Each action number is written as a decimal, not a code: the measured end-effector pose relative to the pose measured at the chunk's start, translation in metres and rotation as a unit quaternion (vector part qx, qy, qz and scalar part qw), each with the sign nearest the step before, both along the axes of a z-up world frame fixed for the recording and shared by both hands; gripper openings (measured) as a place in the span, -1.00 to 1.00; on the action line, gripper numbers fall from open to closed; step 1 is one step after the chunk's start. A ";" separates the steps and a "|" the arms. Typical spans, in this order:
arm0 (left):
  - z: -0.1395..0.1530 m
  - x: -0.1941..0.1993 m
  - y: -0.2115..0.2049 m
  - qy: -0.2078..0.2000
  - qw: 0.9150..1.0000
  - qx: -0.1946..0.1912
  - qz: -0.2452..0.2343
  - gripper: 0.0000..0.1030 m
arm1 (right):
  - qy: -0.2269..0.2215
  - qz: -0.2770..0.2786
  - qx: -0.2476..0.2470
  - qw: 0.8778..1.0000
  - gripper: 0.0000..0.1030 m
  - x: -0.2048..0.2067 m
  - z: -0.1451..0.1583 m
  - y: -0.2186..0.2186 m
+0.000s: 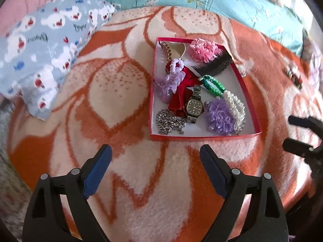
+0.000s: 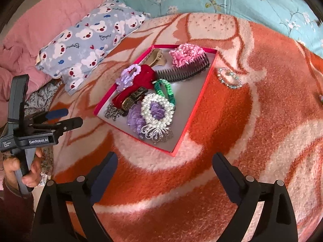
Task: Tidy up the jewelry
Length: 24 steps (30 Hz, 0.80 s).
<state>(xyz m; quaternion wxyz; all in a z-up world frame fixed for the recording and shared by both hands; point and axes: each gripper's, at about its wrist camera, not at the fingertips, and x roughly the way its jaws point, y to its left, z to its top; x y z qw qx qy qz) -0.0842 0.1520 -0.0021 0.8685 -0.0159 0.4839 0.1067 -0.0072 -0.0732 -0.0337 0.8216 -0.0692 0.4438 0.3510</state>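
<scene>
Orange-and-cream floral blanket point(image 1: 113, 92) covered the bed, with a bear-print pillow point(image 1: 40, 46) at ten o'clock, a pink quilt point(image 2: 50, 20) beyond it and a turquoise flowered cover point(image 2: 232, 2) at twelve o'clock. At the far left of the right wrist view, a hand point(image 2: 30, 171) gripped the handle of the left gripper point(image 1: 155, 171), whose jaws stood wide apart over bare blanket with nothing between them. Toward the middle lay a shallow red box point(image 1: 203, 136), white inside and crowded with jewelry: a silver chain point(image 1: 169, 124) in its near left corner, a lilac sequined piece point(image 1: 173, 78) over red velvet point(image 1: 179, 100), a square-faced wristwatch point(image 1: 193, 105) beside them, a lilac ruffled scrunchie point(image 1: 219, 117) touching a pearl bracelet point(image 1: 235, 106), a green braided band point(image 1: 214, 84) above those, a dark comb point(image 1: 216, 65) and a pink ruffled scrunchie point(image 1: 201, 49) at the far end, and a tan clip point(image 1: 173, 49) in the far left corner. A silver filigree brooch point(image 2: 157, 133) sat at the box's near edge. Just outside the box at two o'clock in the right wrist view, a rhinestone bracelet point(image 2: 230, 78) lay on the blanket. The right gripper point(image 2: 165, 171) hovered with jaws released and empty, just short of the box's near corner.
</scene>
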 end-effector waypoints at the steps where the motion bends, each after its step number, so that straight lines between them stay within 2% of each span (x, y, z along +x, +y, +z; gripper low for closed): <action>1: 0.001 0.000 -0.001 0.000 1.000 0.010 0.000 0.74 | -0.002 0.003 -0.003 1.000 0.86 0.000 0.001 0.001; 3: 0.003 0.002 -0.005 0.003 0.999 0.035 0.000 0.75 | -0.005 0.010 -0.009 1.000 0.86 -0.001 0.003 0.004; 6: 0.003 0.005 -0.005 0.010 0.999 0.046 0.001 0.75 | -0.004 0.017 -0.016 1.000 0.87 -0.001 0.002 0.008; 24: -0.008 0.021 0.001 0.032 0.998 0.060 0.016 0.75 | 0.005 0.029 -0.044 0.999 0.87 0.013 -0.006 0.033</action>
